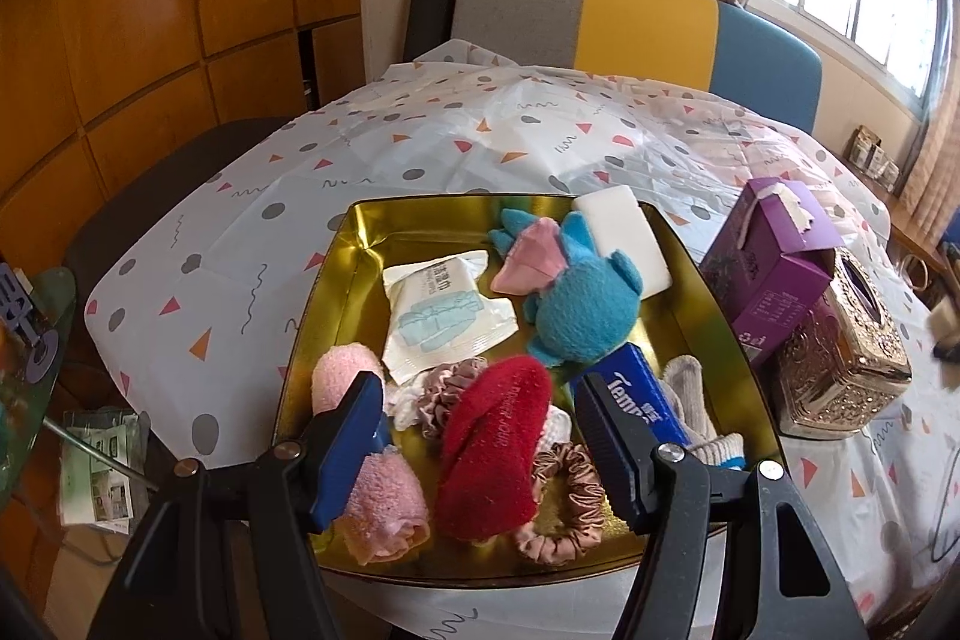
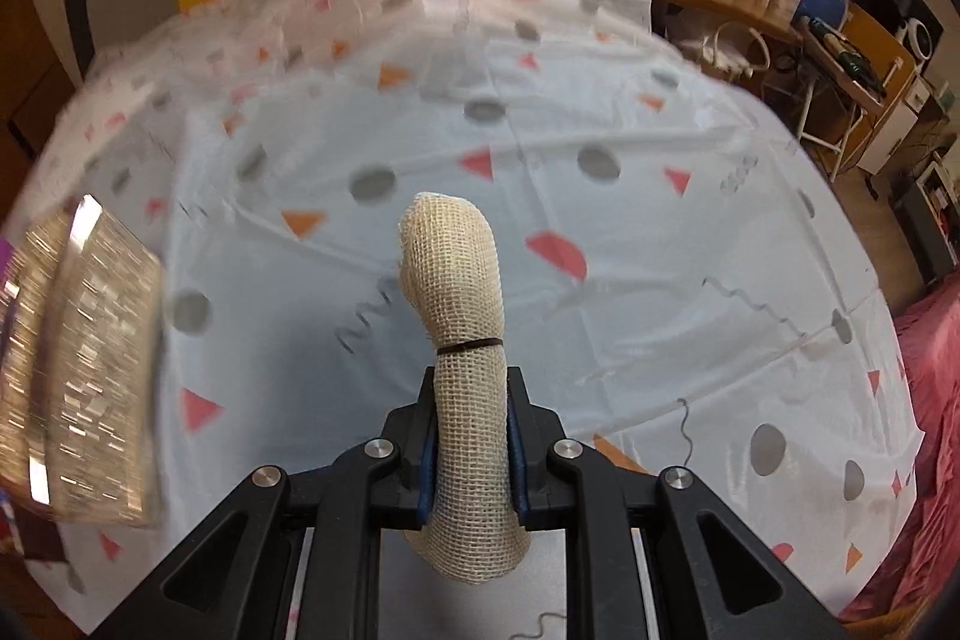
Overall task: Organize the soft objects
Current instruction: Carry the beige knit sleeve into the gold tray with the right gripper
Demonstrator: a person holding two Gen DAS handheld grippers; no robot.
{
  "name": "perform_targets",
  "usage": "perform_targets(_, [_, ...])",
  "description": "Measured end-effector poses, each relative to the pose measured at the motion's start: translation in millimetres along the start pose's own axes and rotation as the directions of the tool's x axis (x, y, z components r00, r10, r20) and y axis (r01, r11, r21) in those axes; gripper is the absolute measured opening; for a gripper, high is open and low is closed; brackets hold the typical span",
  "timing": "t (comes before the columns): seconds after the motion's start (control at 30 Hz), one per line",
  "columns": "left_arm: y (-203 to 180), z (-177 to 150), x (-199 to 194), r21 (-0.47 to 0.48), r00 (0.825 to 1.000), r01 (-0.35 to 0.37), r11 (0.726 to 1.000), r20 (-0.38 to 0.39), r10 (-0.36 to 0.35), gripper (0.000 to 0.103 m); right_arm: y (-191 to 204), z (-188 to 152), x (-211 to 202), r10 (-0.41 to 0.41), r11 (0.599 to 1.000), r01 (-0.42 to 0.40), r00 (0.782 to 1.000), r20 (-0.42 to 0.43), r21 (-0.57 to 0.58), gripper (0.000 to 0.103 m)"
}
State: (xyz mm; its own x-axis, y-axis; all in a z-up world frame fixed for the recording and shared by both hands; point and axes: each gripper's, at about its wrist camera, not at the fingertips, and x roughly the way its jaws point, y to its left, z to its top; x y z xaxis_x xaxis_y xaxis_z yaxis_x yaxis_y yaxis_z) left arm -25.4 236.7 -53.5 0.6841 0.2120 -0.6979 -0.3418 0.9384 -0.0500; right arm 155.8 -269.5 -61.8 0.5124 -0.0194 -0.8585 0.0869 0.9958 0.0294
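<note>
Gold tray [image 1: 336, 280], red sock [image 1: 495, 451], blue plush [image 1: 579, 307], beige mesh roll [image 2: 459, 292], confetti-patterned tablecloth [image 1: 420, 142]

The tray [image 1: 336, 292] sat on the counter [image 1: 252, 220]; inside it, the plush toy [image 1: 576, 304] lay right of the wipes packet [image 1: 444, 316], with the tissue box [image 1: 840, 370] outside its right wall.

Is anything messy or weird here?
Mostly tidy: the soft things sit inside the gold tray. The white foam block leans over the tray's far rim instead of lying flat. The purple box beside it has a torn-open top. One gauze roll is not in the tray, pinched in the right gripper.
</note>
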Motion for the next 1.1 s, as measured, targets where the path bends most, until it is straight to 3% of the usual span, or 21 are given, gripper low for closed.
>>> perform_targets(0.13, [6,0,1,-0.019,1.000,-0.007,1.000,-0.004,0.007,0.067,47,11,-62,0.106,0.988,-0.089,0.984,0.140,-0.122,0.017])
perform_targets(0.3, [16,3,-2,-0.044,1.000,-0.024,0.999,0.009,0.024,0.067,134,6,-124,0.332,0.909,-0.250,0.918,0.216,-0.334,0.017])
perform_targets(0.43, [25,4,-4,-0.062,0.999,-0.039,0.997,0.014,0.040,0.067,216,-18,-146,0.504,0.782,-0.384,0.853,0.135,-0.492,0.017])
perform_targets(0.57, [31,3,-6,-0.069,0.998,-0.054,0.996,0.018,0.056,0.067,291,-50,-135,0.587,0.671,-0.498,0.809,-0.016,-0.549,0.017])
perform_targets(0.73, [37,3,-10,-0.080,0.997,-0.065,0.995,0.024,0.067,0.067,361,-78,-92,0.587,0.631,-0.576,0.793,-0.167,-0.519,0.017])
perform_targets(0.87, [42,2,-11,-0.088,0.997,-0.072,0.994,0.027,0.075,0.069,396,-92,-68,0.563,0.644,-0.580,0.801,-0.204,-0.499,0.018])
perform_targets(1.1, [49,0,-12,-0.096,0.996,-0.084,0.992,0.028,0.087,0.069,409,-99,-33,0.505,0.681,-0.555,0.829,-0.241,-0.477,0.021])
